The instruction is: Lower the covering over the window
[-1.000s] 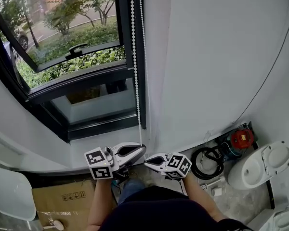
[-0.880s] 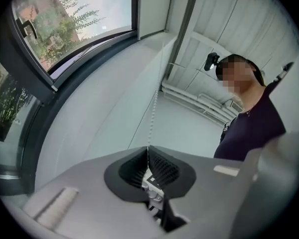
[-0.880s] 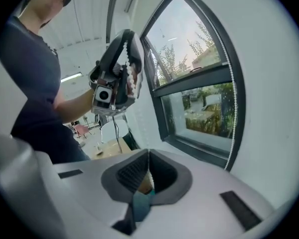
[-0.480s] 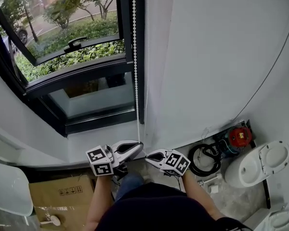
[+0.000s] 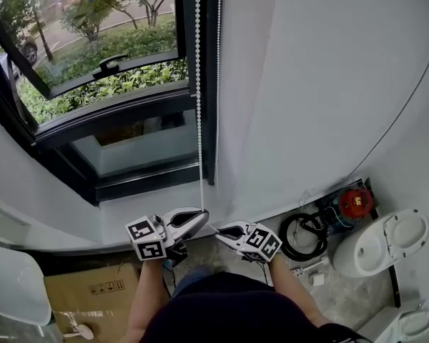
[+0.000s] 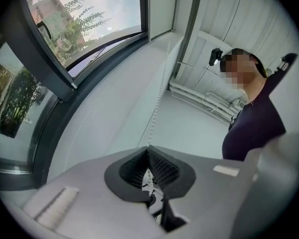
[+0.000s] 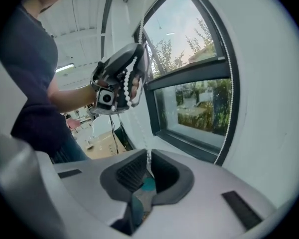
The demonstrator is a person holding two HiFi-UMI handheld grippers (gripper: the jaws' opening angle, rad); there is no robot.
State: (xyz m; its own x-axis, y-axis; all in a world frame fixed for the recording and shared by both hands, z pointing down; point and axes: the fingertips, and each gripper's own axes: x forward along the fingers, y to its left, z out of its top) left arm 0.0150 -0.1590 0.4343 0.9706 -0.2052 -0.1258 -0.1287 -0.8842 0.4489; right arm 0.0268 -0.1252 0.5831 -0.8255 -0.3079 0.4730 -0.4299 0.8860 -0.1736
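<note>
Up close, unlike overhead, left tongs (image 6: 148,149) and right tongs (image 7: 148,156) pinch the bead chain (image 5: 198,84).

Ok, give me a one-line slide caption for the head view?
Left gripper and right gripper both shut on the white bead chain hanging beside the dark-framed window.

What we cannot make out around the window cord

Both strands of the bead chain (image 5: 198,84) run off the top edge of the head view, so we cannot see what they hang from. The chain slips out of sight where the pads meet in the closed jaws of the left gripper (image 6: 148,148) and the right gripper (image 7: 148,154). The person's forearm partly hides a cardboard box (image 5: 86,291), its print too small to read. The frame edges cut a white rounded object (image 5: 11,284) and a toilet (image 5: 418,326).
</note>
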